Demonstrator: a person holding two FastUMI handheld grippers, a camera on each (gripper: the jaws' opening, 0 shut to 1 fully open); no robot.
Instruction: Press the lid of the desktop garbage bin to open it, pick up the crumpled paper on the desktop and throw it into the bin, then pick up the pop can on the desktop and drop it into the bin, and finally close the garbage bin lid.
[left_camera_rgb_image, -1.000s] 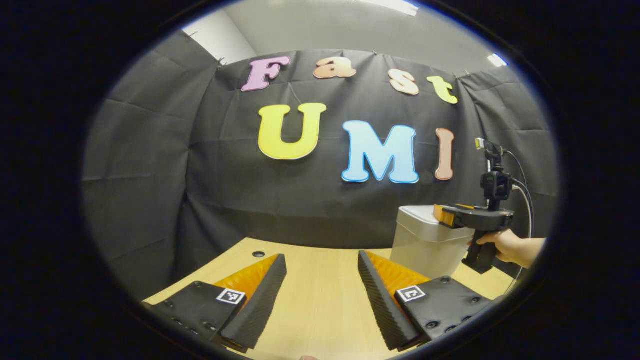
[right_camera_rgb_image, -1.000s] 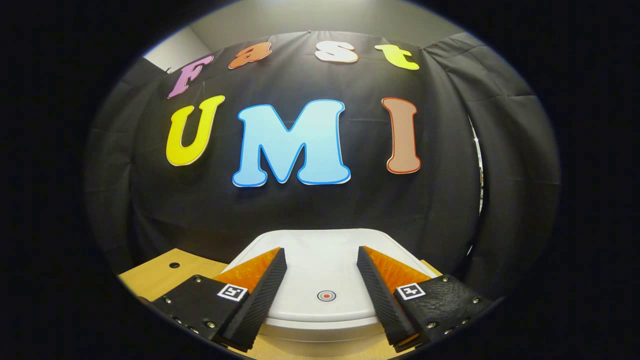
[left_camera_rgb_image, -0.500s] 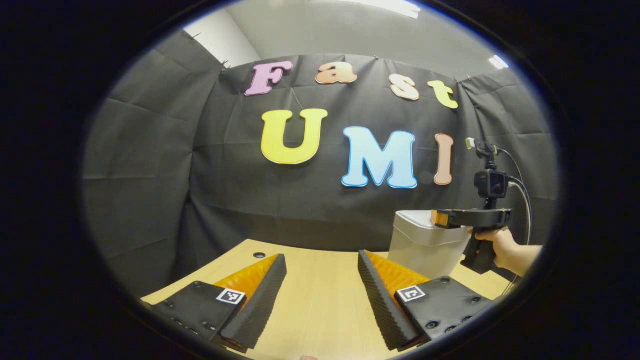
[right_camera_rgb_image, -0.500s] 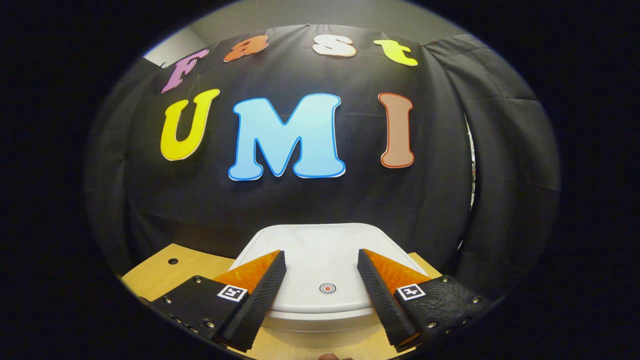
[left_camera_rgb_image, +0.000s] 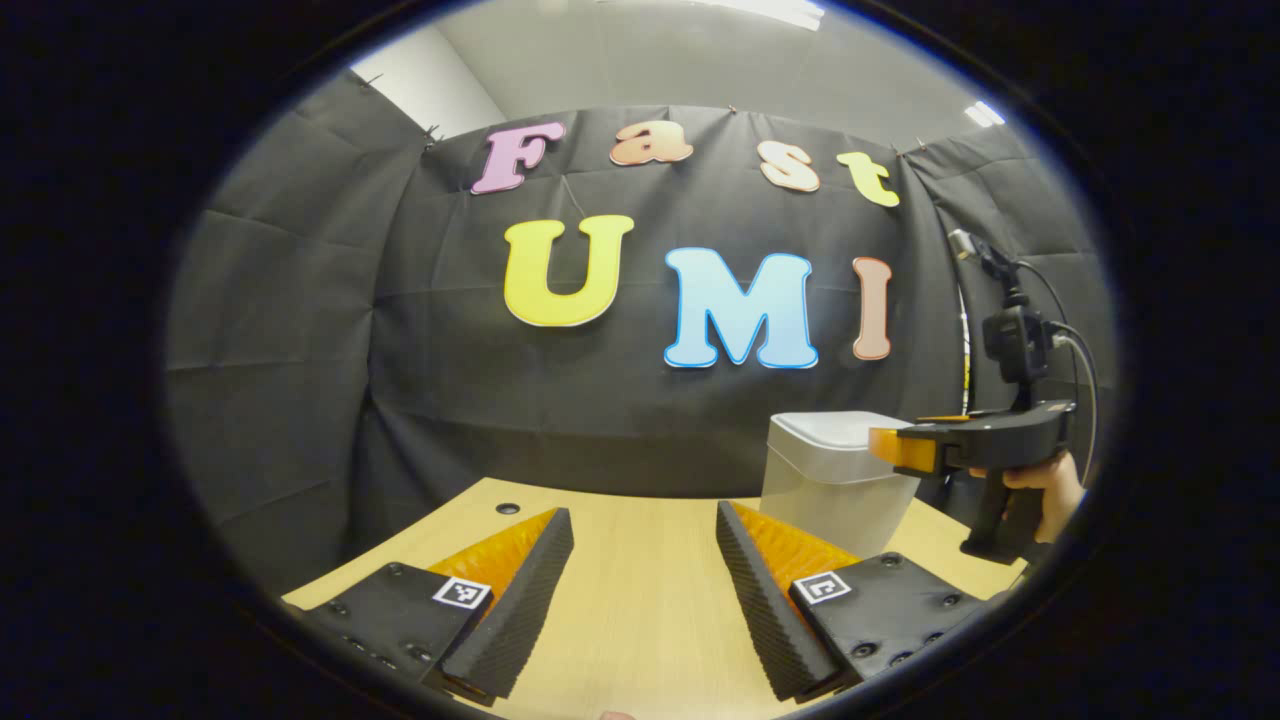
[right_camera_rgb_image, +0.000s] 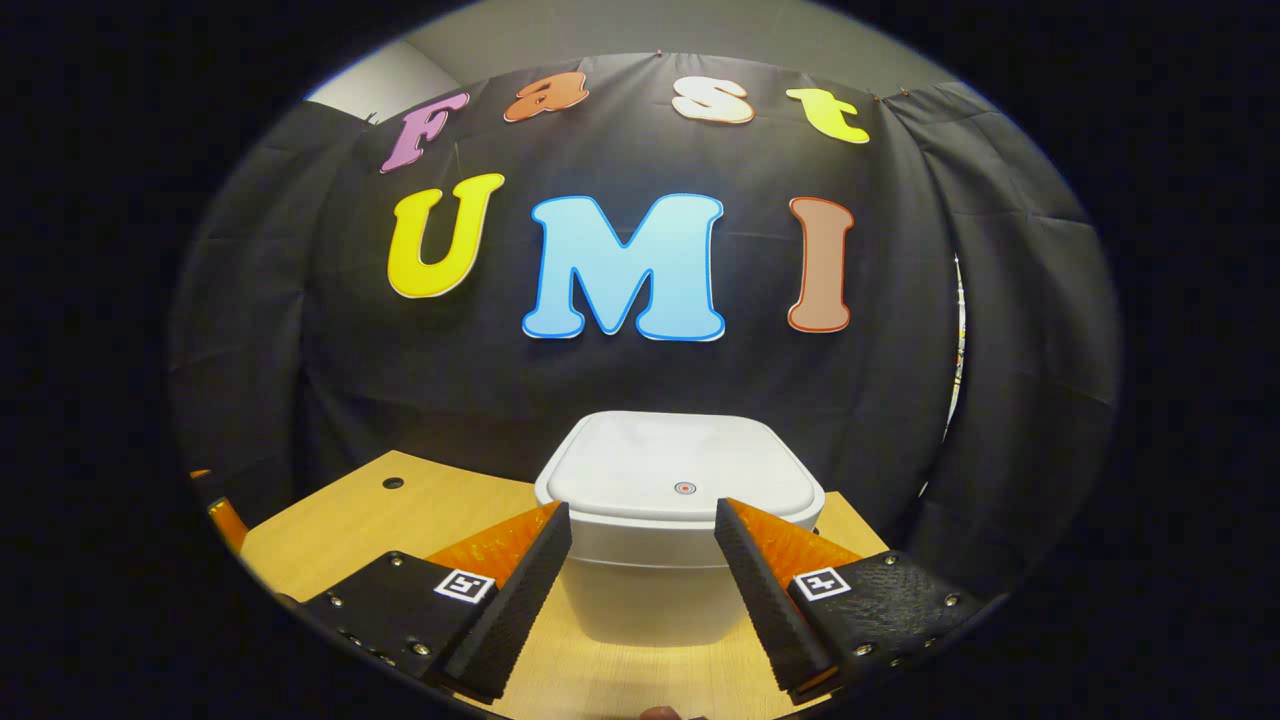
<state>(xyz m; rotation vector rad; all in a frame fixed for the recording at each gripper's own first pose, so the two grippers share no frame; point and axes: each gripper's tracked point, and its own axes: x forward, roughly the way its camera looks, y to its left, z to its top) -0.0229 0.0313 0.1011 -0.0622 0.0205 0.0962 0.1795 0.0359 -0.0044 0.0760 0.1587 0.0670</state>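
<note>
Left tongs (left_camera_rgb_image: 640, 590): fingers spread wide, nothing between them, held low over the bare wooden bench (left_camera_rgb_image: 640, 620). Right tongs (right_camera_rgb_image: 640, 585): fingers likewise spread apart and empty, poised just short of the garbage bin (right_camera_rgb_image: 660, 590), whose front wall shows through the gap between the fingers. Garbage bin: pale body, standing upright on the bench straight ahead of the right tongs, apart from both fingers. Lid (right_camera_rgb_image: 680, 475): white, rounded square, lying flat and closed on the bin, with a small round red mark near its front edge, just beyond the right fingertips and a little above them. From the left gripper view, the same bin (left_camera_rgb_image: 835, 480) stands ahead and to the right of the left tongs, well apart from them; the right tongs (left_camera_rgb_image: 900, 447) hang just beside its upper right edge, held by a hand (left_camera_rgb_image: 1050, 490) on the grip, a small camera on a post above. Small dark hole (left_camera_rgb_image: 508, 508) in the bench, ahead and left of the left tongs.
</note>
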